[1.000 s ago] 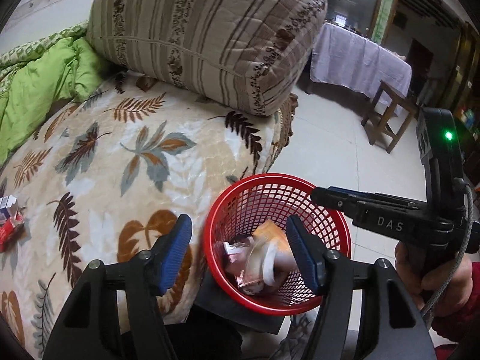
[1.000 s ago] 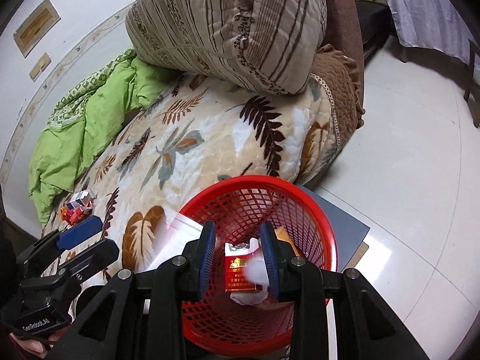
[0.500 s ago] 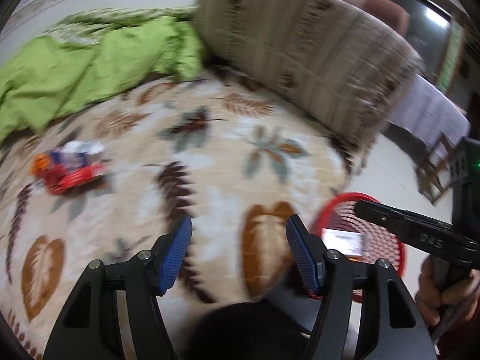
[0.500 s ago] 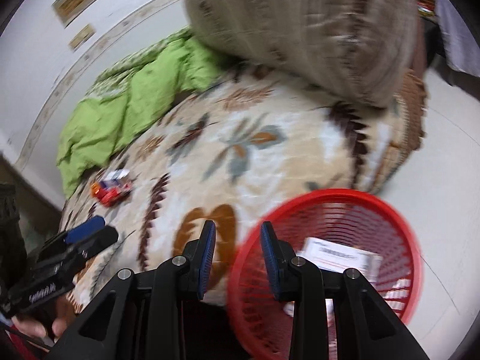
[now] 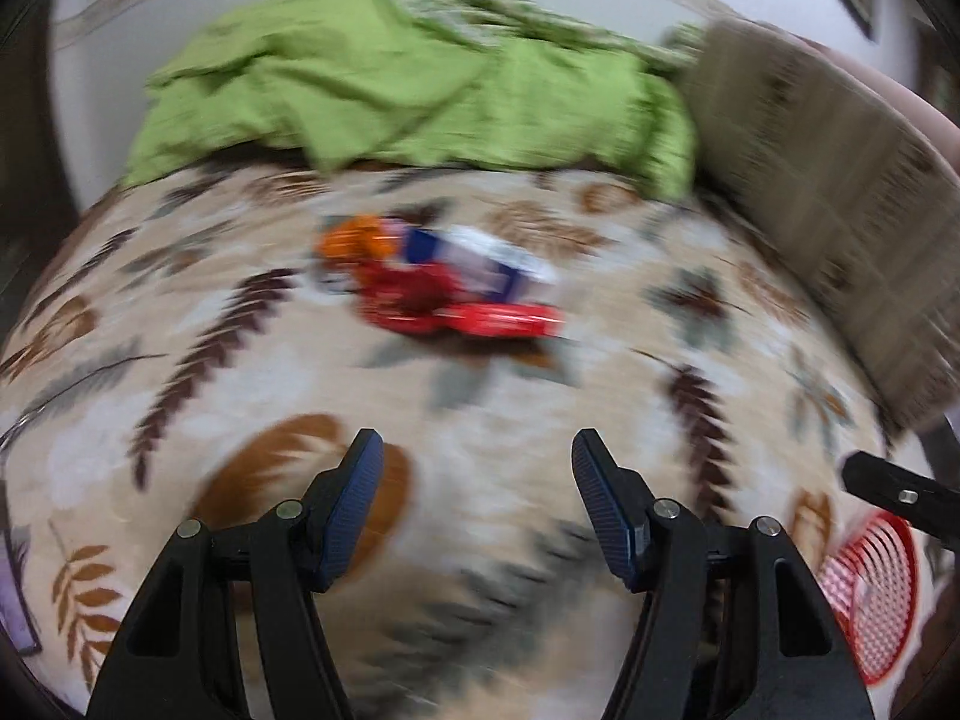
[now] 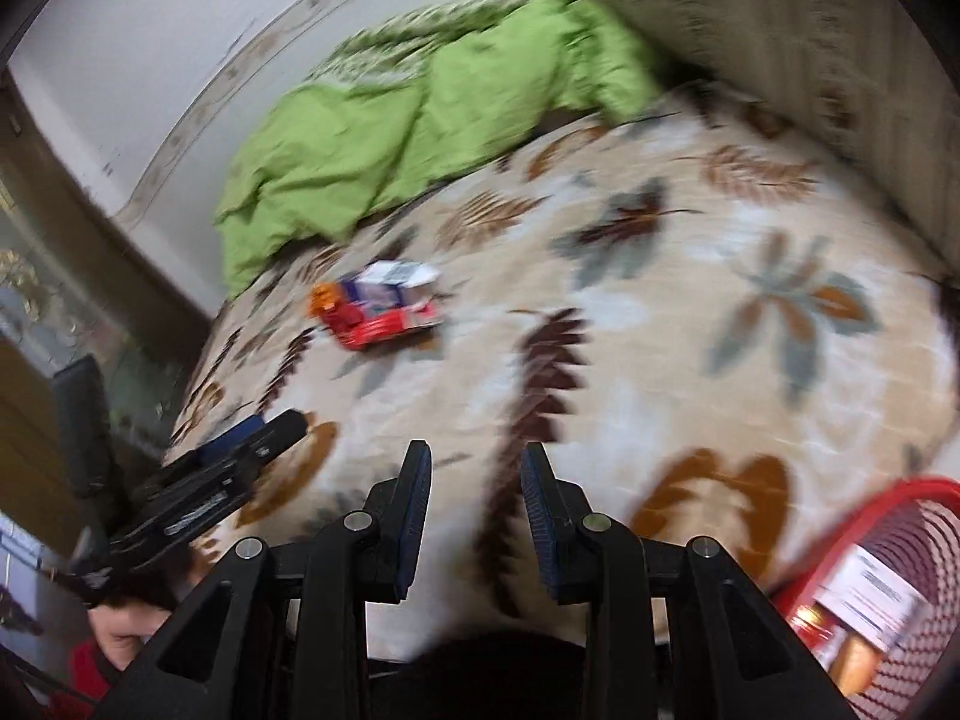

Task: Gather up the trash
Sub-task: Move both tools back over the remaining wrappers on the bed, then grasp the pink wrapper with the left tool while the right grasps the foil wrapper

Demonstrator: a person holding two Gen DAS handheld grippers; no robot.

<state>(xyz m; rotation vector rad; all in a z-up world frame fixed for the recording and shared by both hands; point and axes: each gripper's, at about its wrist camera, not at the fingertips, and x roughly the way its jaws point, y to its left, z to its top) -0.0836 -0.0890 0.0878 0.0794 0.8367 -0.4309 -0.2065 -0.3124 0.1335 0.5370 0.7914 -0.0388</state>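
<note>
So far, some of the job looks done and some is plainly left. Starting at nine o'clock in the right wrist view, my left tongs hang over the bed's edge with nothing in them, the pads parted in their own view. My right tongs stand narrowly parted and bare too.

Moving toward eleven o'clock from them, a small heap of litter lies on the cream leaf-patterned bedspread: red, white-and-blue and orange wrappers bunched together, too blurred to count. That heap sits near the rumpled lime-green blanket and is well apart from both tongs.

Down at four o'clock, the red plastic mesh basket already holds a white-labelled packet and other scraps.

By my reckoning, the heap on the bed is what remains.
</note>
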